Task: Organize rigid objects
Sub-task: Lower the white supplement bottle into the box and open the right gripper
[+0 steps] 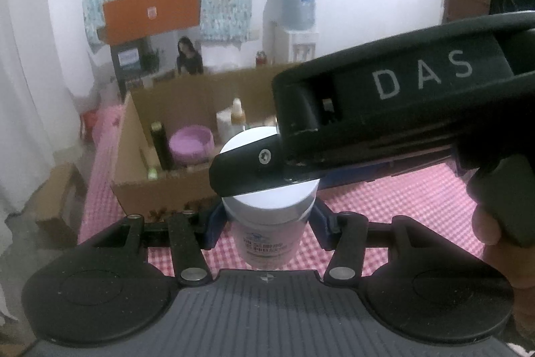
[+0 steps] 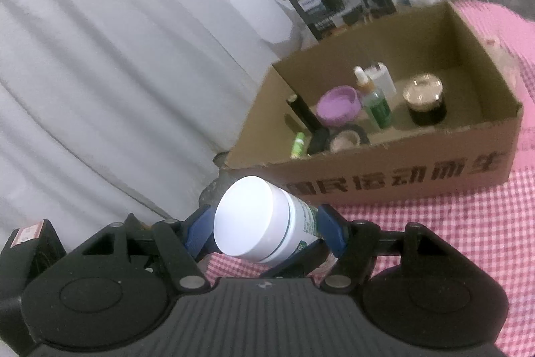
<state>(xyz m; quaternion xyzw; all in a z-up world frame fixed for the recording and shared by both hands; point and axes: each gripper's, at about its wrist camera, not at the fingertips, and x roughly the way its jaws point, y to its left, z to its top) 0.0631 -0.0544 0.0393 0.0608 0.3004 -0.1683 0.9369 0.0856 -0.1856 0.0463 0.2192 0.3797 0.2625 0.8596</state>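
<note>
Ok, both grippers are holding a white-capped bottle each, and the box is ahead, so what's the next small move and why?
Probably carry the right gripper forward over the box wall. Its bottle is clamped, tilted, short of the near wall, and bare floor shows on the right, beside the dark jar. The left gripper, also clamping a bottle, could follow, since the right gripper crosses above it.

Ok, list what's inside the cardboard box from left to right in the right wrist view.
Small green tube → tall black bottle → purple bowl → green dropper bottle → dark jar with a gold lid.
</note>
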